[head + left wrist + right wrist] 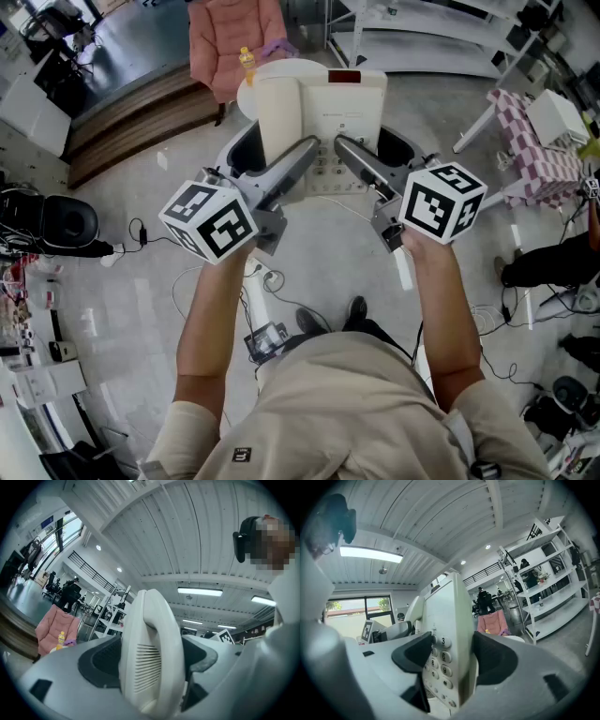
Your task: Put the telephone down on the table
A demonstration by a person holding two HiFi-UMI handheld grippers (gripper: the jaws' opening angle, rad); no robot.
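Observation:
A cream desk telephone (323, 117) hangs in the air between my two grippers, above a round white table (281, 67). My left gripper (278, 148) is shut on the left side, where the handset (152, 658) lies in its cradle; in the left gripper view the dark pads press on both sides of it. My right gripper (377, 148) is shut on the right side of the base, and in the right gripper view the keypad (440, 660) stands between its dark pads. Most of the table is hidden behind the telephone.
A pink padded chair (234, 37) stands behind the table, and a small yellow bottle (247, 61) sits on the table's far edge. A checked cloth table (539, 155) is at the right. Cables (272, 281) and a black device (66, 225) lie on the floor.

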